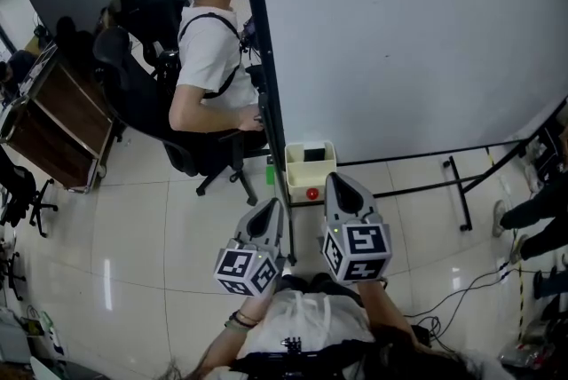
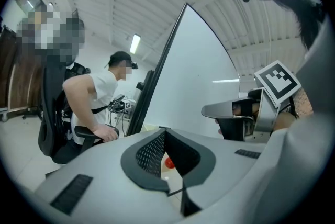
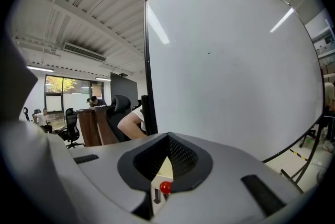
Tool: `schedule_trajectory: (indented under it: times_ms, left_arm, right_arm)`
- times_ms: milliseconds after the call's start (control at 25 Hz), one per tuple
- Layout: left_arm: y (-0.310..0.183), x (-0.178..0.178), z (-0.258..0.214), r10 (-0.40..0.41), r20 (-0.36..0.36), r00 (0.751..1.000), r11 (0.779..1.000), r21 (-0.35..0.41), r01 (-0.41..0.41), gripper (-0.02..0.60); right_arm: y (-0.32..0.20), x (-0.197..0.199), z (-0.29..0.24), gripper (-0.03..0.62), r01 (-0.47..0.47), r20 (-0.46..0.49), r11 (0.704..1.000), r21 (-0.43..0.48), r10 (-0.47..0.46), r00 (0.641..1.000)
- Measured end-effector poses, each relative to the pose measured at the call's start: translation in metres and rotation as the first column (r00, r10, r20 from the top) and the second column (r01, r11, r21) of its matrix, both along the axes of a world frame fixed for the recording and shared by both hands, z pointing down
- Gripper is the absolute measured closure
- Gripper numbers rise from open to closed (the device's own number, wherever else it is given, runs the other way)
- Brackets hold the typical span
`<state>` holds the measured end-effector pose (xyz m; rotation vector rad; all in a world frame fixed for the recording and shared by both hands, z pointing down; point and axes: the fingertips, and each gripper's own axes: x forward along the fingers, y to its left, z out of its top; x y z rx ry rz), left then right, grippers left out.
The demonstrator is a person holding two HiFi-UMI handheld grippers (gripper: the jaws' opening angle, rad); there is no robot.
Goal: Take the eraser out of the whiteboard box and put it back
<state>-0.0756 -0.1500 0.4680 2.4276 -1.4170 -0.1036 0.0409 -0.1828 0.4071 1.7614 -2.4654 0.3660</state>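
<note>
- Facing the whiteboard (image 1: 399, 32), both hand-held tools were level and side by side, low in the head view, close to the board's left edge.
- The left gripper (image 1: 271, 209) had its jaws pressed together at the tips, with nothing between the pads. Only a narrow wedge of floor (image 1: 151, 218) and a red ball (image 2: 169, 163) showed through the notch beneath them.
- The right gripper (image 1: 344, 185) also had its jaws pressed together and pinched nothing. Its own view showed the same red ball and a cream wall of the whiteboard box (image 1: 293, 165) through the notch.
- The whiteboard box sat at the foot of the board's dark left frame, just ahead of the two gripper tips and between them in the head view.
- The eraser (image 1: 314, 154) was a dark block lying inside the box, toward the end nearer the board. Neither gripper touched it.
- The red ball lay at the near end of the box, closest to the tips.
- The right gripper's tip was nearer the box than the left's.
- A seated person (image 1: 209, 59) in a white shirt was on an office chair (image 1: 133, 94) behind the board's left edge.
- A wooden cabinet (image 1: 53, 121) stood further left.
- The black stand (image 1: 457, 192) of the board ran along the floor to the right.
</note>
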Motion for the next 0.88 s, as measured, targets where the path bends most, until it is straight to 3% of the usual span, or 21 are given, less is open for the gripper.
schedule_trajectory:
  times_ms: [880]
  left_arm:
    - [0.0041, -0.0025, -0.0007, -0.003, -0.001, 1.0, 1.0, 0.005, 0.003, 0.595]
  right_arm:
    - [0.0054, 0.0017, -0.0004, 0.577, -0.003, -0.004, 1.0, 0.0, 0.003, 1.0]
